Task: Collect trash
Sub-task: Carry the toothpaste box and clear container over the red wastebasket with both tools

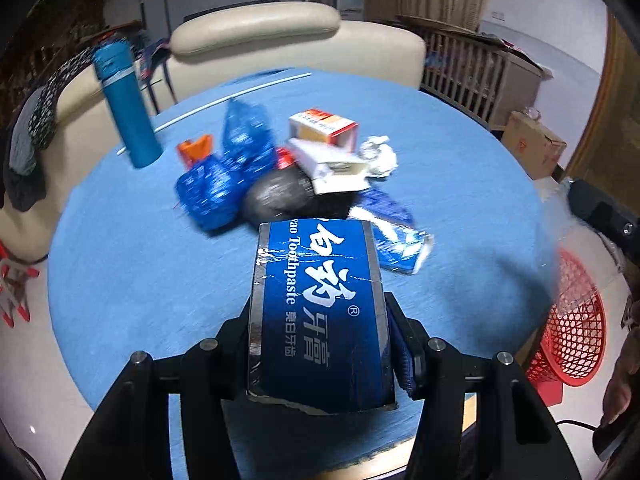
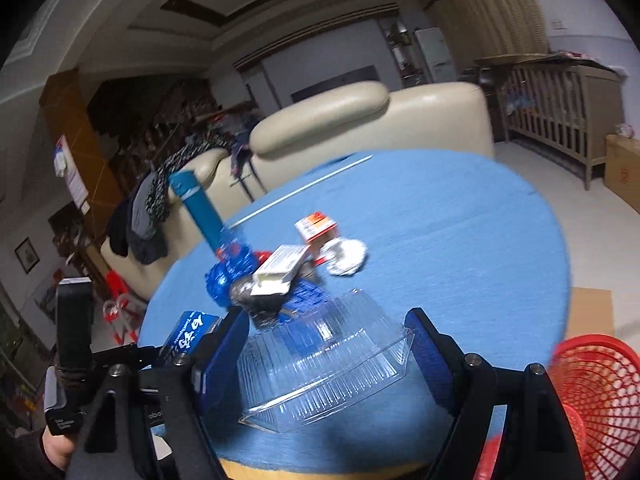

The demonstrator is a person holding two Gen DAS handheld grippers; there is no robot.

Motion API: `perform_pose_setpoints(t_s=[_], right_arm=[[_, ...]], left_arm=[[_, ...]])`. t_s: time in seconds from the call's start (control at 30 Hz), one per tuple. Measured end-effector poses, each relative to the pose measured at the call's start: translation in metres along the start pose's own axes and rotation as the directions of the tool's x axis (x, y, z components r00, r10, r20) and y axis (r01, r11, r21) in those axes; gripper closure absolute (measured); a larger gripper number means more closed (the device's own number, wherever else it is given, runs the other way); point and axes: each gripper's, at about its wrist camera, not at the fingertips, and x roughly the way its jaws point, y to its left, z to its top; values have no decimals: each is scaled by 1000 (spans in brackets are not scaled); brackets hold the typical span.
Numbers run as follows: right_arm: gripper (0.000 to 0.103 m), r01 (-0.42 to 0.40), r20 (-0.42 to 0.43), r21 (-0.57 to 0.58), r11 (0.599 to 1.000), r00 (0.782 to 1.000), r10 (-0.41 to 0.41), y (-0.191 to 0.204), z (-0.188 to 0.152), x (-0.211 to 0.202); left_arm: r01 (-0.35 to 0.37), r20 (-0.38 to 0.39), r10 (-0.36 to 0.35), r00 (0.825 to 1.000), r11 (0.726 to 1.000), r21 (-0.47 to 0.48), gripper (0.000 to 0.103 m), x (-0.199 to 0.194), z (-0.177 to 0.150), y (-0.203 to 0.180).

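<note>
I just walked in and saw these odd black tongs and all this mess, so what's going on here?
A person is clearing rubbish off a round blue table with a two-finger tool in each hand. The left gripper has its fingers clamped on a blue toothpaste box. The right gripper holds a clear plastic clamshell container. A red mesh basket waits at the table's edge. A pile of trash, bags, cartons and crumpled foil, is still on the table.
</note>
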Motion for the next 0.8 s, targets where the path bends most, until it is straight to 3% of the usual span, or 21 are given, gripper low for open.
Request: perform_pose_setpoints(t_s=[0.43,0.8], right_arm=[[21,133,84,112,985,986,-142,-72,-6,-81],[21,249,92,214,945,958,-273,-133,-19,-119]], left_arm=[[70,31,-75,997,988,135,44,-6,20,-77],[180,22,-191,981,953,245,45,-11,36,-151]])
